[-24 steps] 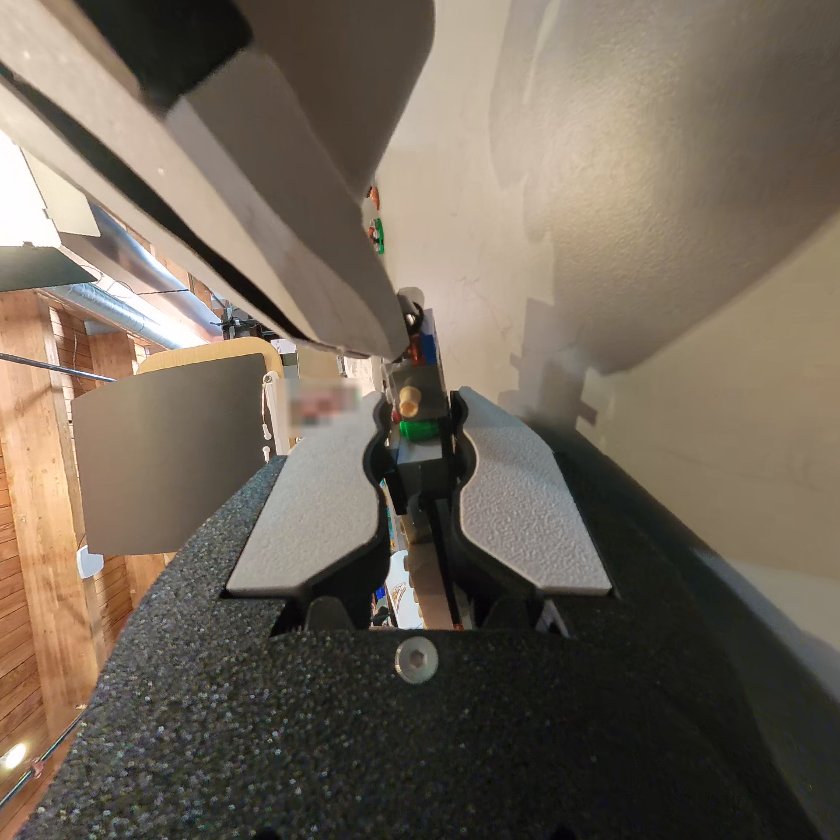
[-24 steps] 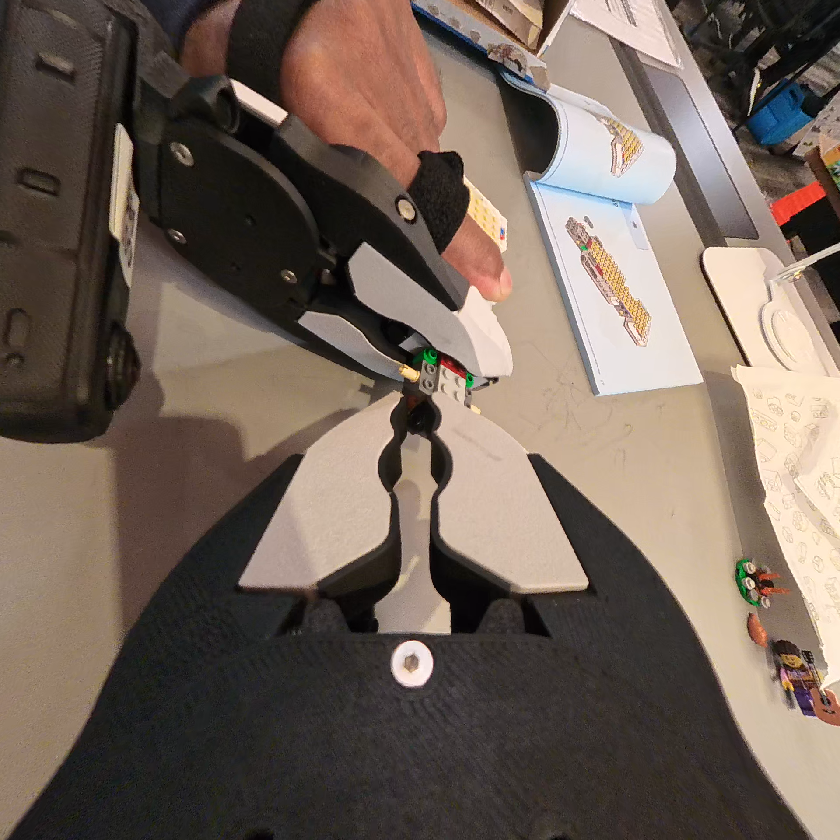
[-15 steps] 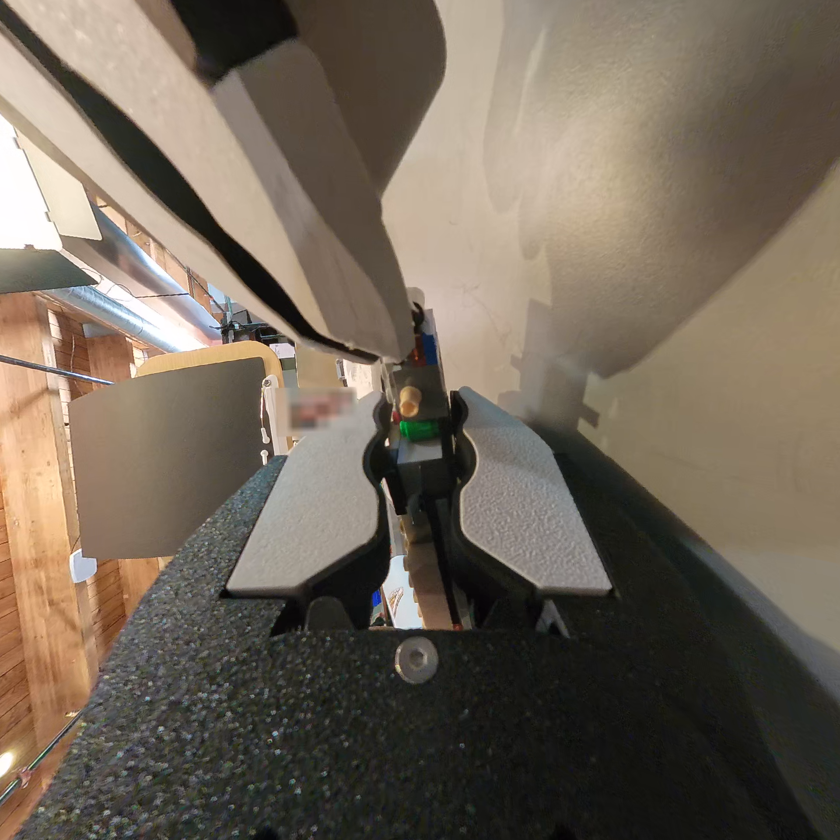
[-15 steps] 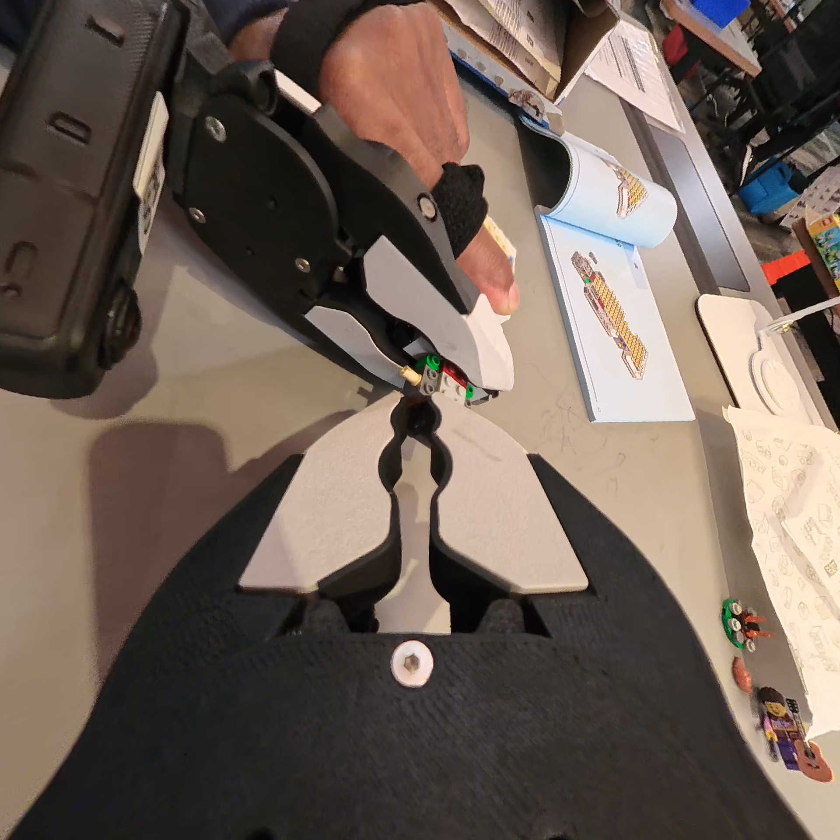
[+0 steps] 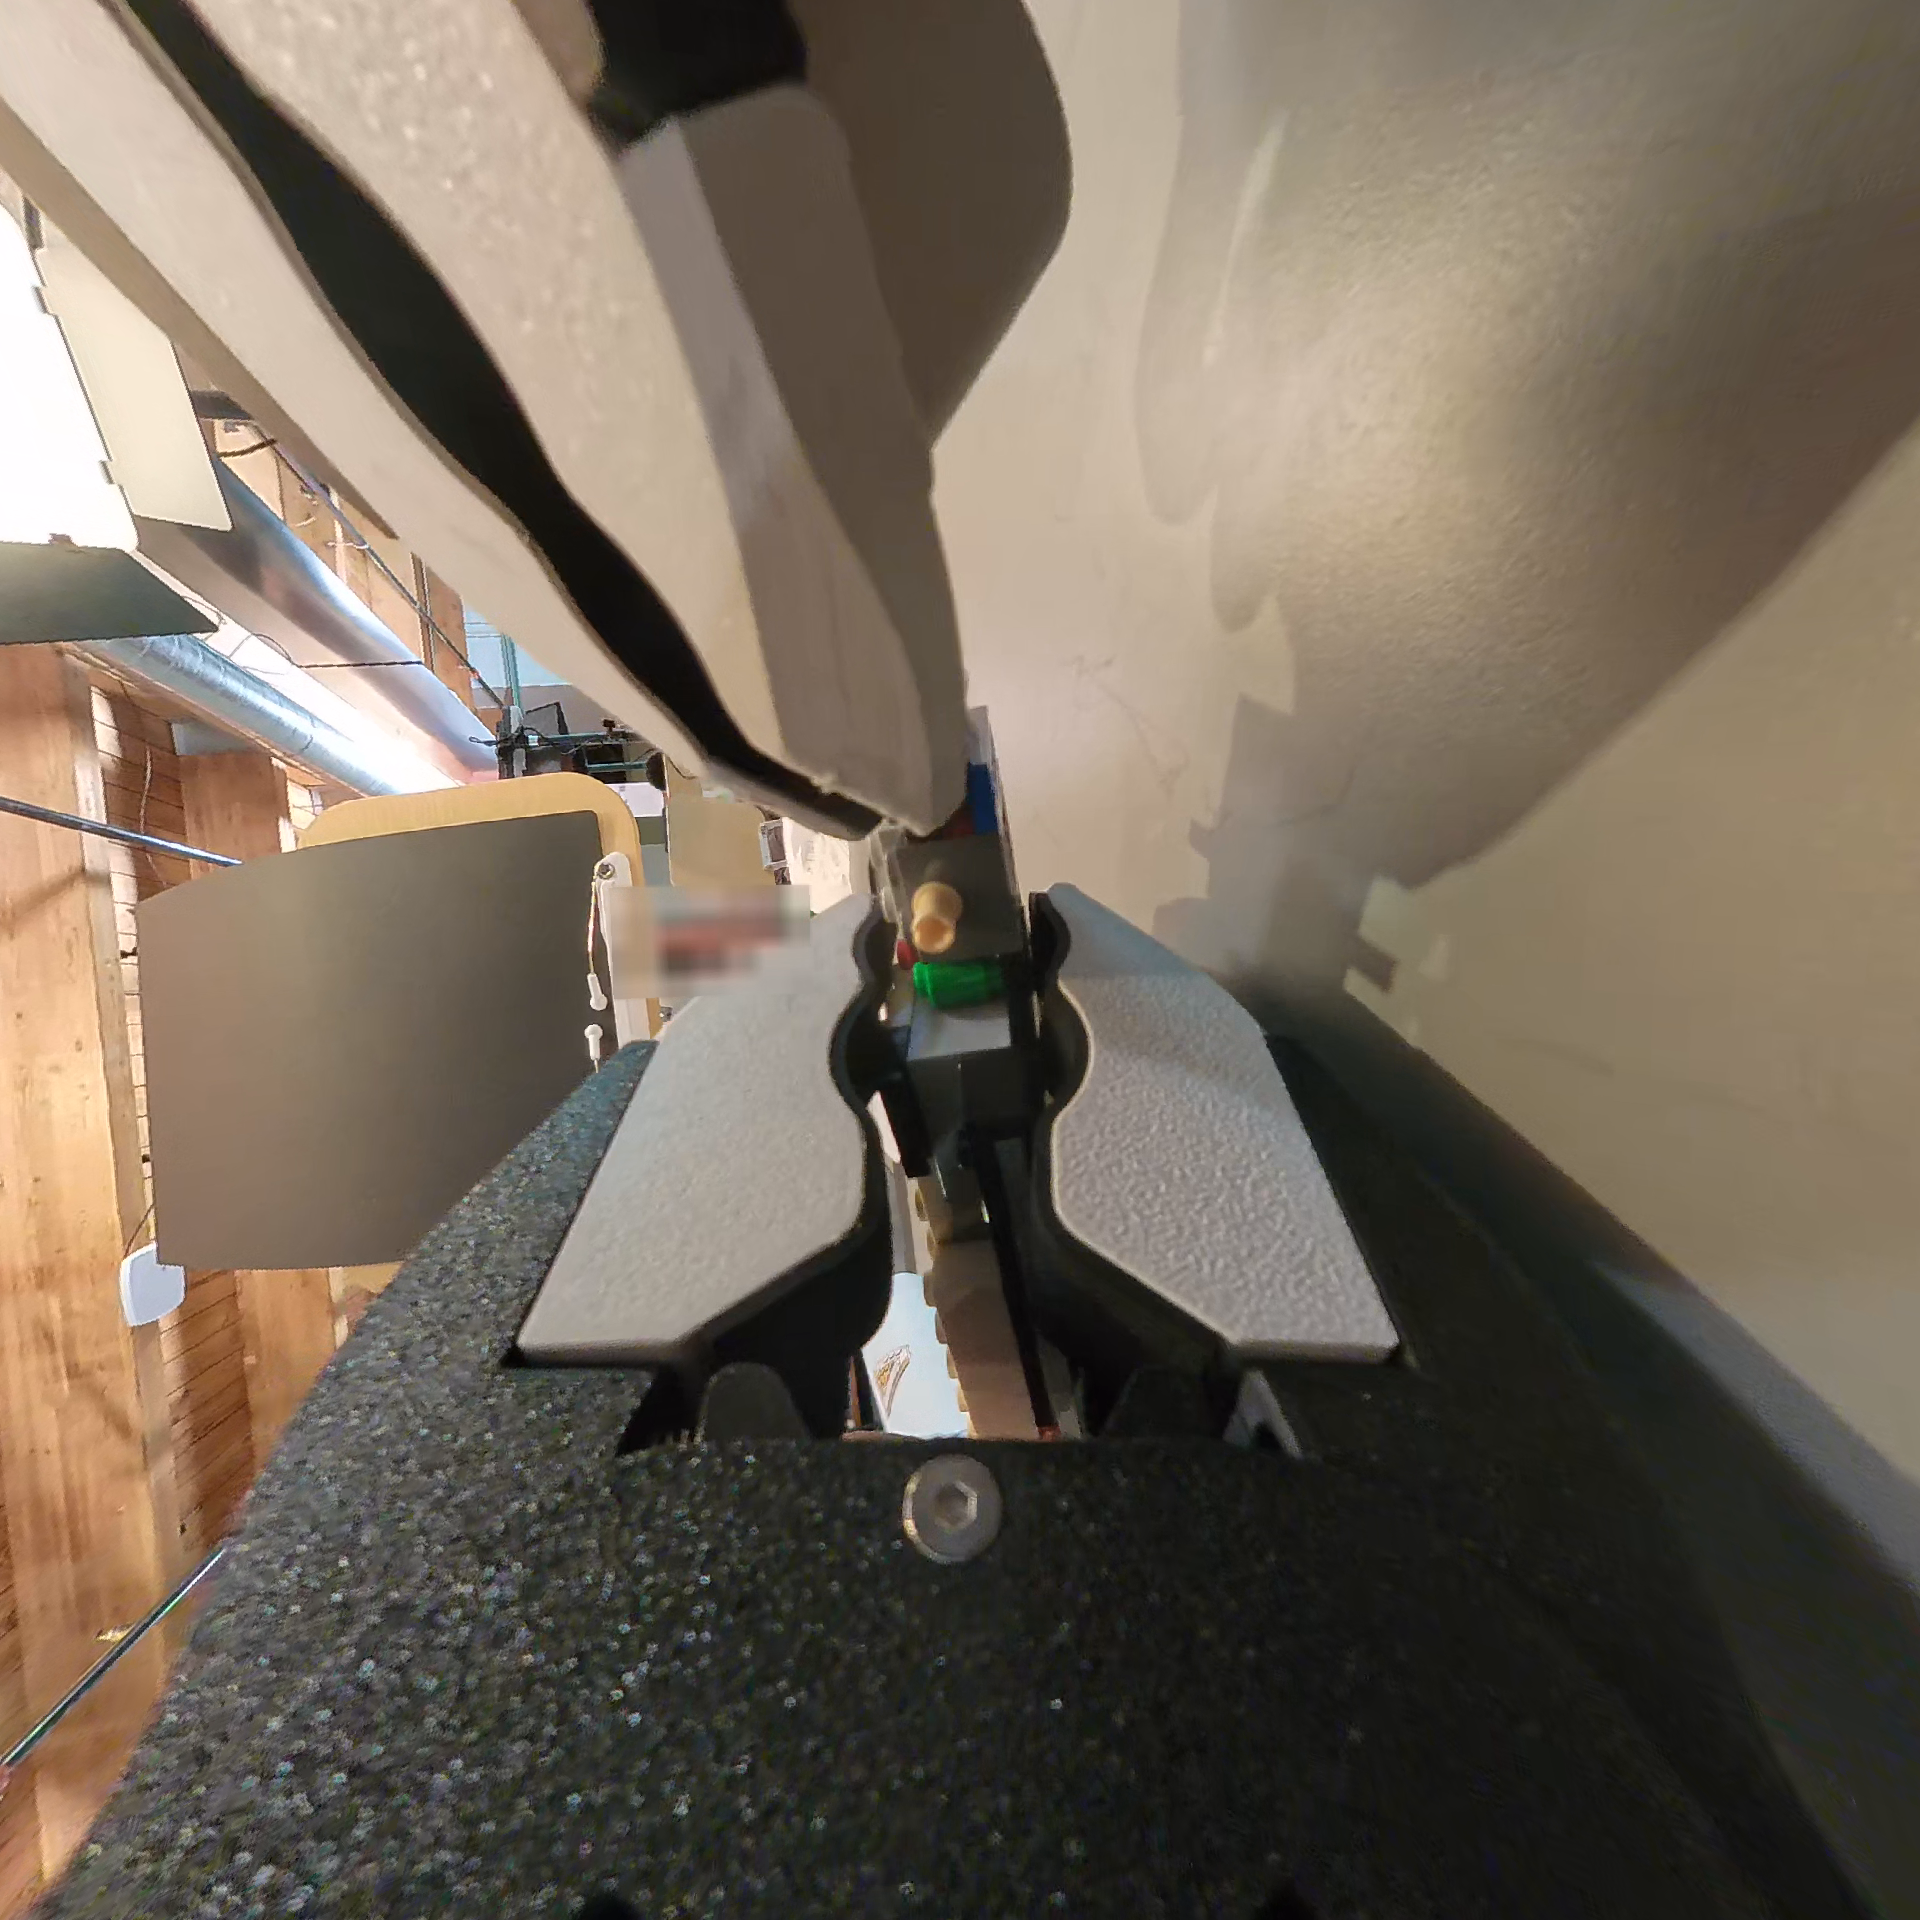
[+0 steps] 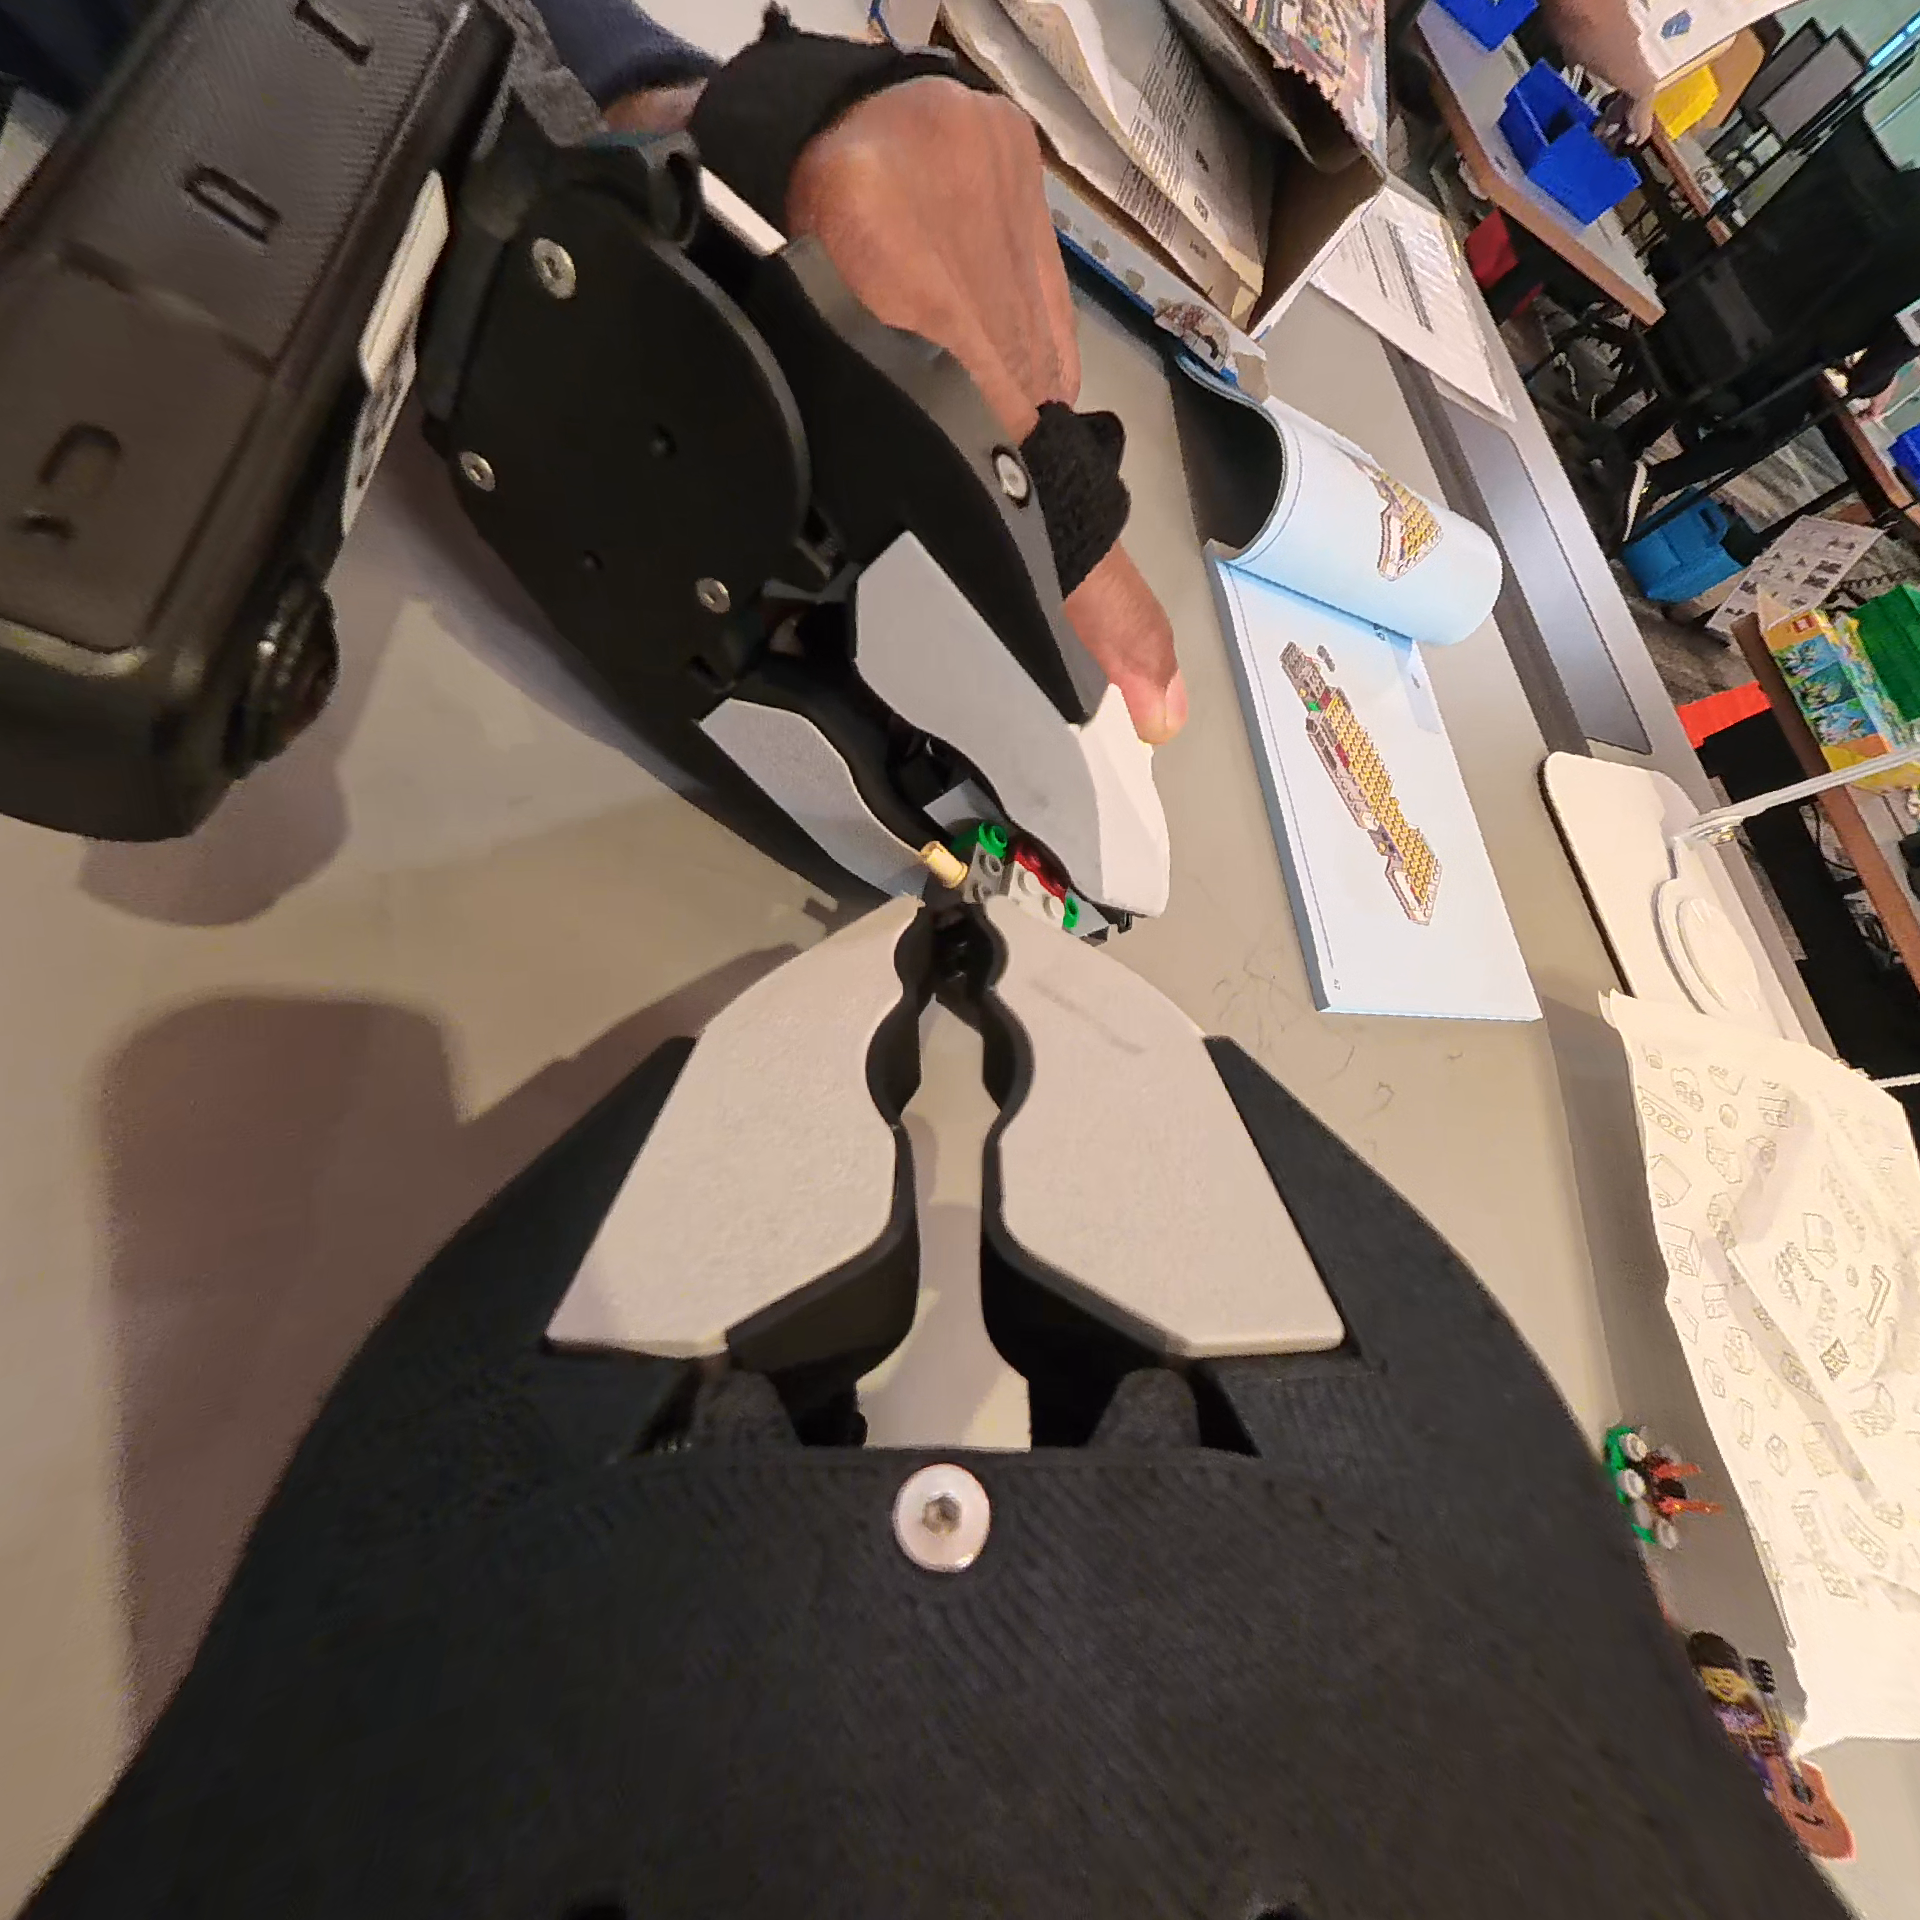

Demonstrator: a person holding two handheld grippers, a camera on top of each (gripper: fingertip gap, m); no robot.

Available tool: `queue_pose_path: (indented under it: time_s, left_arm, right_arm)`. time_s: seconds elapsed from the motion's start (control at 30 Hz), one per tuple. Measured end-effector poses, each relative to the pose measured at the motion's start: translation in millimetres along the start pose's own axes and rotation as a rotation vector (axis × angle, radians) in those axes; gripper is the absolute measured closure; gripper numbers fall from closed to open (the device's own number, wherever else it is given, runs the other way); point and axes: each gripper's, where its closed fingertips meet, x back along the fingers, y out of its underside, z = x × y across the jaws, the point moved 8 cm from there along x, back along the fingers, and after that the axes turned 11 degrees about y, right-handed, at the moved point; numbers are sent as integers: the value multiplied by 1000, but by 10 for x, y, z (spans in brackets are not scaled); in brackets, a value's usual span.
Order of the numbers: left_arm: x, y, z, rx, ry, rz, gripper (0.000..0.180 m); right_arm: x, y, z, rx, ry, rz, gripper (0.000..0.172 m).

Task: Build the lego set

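Observation:
My left gripper (image 5: 958, 916) is shut on a small brick assembly (image 5: 961, 1044) of grey bricks with green studs and a tan peg (image 5: 932, 914). In the right wrist view a hand holds this gripper (image 6: 1003, 868) above the grey table (image 6: 499, 935), with the assembly (image 6: 1023, 883) sticking out of its tips. My right gripper (image 6: 951, 920) is shut on a small black piece (image 6: 954, 943) and its tips sit against the underside of the assembly. In the left wrist view its fingers (image 5: 831, 644) come down from the top and meet the assembly's far end.
An open instruction booklet (image 6: 1371, 821) lies on the table to the right. Beyond it are a white board (image 6: 1610, 862) and a printed paper sheet (image 6: 1787, 1247). A small green piece cluster (image 6: 1647, 1486) and a minifigure (image 6: 1756, 1725) lie at the right edge. A cardboard box (image 6: 1195, 156) stands at the back. My hands' fingertips stand some 5 cm from each other. Left tips and right tips are each some 30 cm from the minifigure (image 6: 1756, 1725).
Both grippers have tilted a little while staying tip to tip at the assembly. The left gripper keeps its hold on the assembly and the right stays shut on the black piece.

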Motion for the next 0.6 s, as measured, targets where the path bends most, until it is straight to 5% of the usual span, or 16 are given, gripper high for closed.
queue_pose_path:
  time_s: [0.6]
  left_arm:
    - [4,-15,9,5,3,13,155]
  right_arm:
    - [31,21,-22,67,-7,29,163]
